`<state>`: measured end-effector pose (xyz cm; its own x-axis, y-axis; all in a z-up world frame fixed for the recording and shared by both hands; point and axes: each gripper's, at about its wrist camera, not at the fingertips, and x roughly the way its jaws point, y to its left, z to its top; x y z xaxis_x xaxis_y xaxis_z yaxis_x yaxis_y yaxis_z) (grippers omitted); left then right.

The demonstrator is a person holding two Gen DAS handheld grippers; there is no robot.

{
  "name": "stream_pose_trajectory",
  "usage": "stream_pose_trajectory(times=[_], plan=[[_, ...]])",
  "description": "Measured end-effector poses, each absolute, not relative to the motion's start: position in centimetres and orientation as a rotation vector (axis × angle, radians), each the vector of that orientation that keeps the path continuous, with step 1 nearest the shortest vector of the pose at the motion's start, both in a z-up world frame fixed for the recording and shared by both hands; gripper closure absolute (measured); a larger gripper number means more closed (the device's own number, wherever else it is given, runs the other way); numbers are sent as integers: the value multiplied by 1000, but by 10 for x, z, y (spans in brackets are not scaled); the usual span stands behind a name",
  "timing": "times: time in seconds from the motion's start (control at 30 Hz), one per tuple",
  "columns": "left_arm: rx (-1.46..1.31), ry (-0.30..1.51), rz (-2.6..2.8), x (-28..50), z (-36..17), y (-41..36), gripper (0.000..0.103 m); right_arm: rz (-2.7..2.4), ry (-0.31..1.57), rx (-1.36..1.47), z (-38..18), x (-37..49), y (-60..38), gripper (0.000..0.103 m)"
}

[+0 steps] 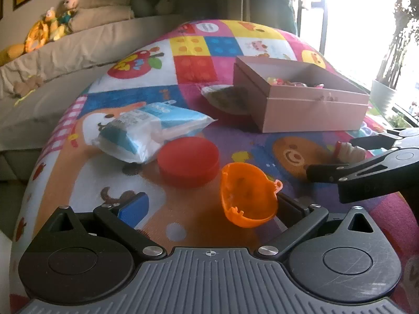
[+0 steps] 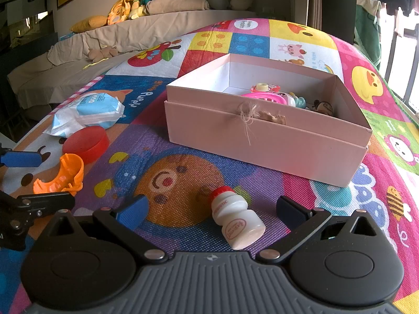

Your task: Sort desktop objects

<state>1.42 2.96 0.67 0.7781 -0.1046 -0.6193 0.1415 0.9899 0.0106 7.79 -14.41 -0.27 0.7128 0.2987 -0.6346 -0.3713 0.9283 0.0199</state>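
Observation:
An orange plastic shell (image 1: 247,195) lies on the play mat between my left gripper's (image 1: 209,205) open fingers, close to the right finger. It also shows in the right wrist view (image 2: 61,176). A small white yogurt bottle with a red cap (image 2: 235,218) lies on its side between my right gripper's (image 2: 209,209) open fingers; it also shows in the left wrist view (image 1: 349,150). A red round lid (image 1: 188,157) and a blue-white tissue pack (image 1: 149,128) lie further back. The pink box (image 2: 262,136) holds several toys.
The colourful play mat (image 2: 183,178) covers the surface. A foil packet (image 1: 227,96) lies left of the box. A beige sofa with plush toys (image 2: 136,5) stands behind. A window with plants (image 1: 392,52) is at the right.

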Motion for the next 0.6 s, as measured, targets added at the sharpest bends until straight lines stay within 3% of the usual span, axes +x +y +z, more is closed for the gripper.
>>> stream_pose_trajectory(times=[0.33, 0.6], plan=[[84, 685, -138, 8, 6, 27, 0, 386, 698, -95, -1, 75, -150, 0], [43, 660, -192, 1, 11, 28, 0, 363, 766, -132, 4, 26, -158, 0]])
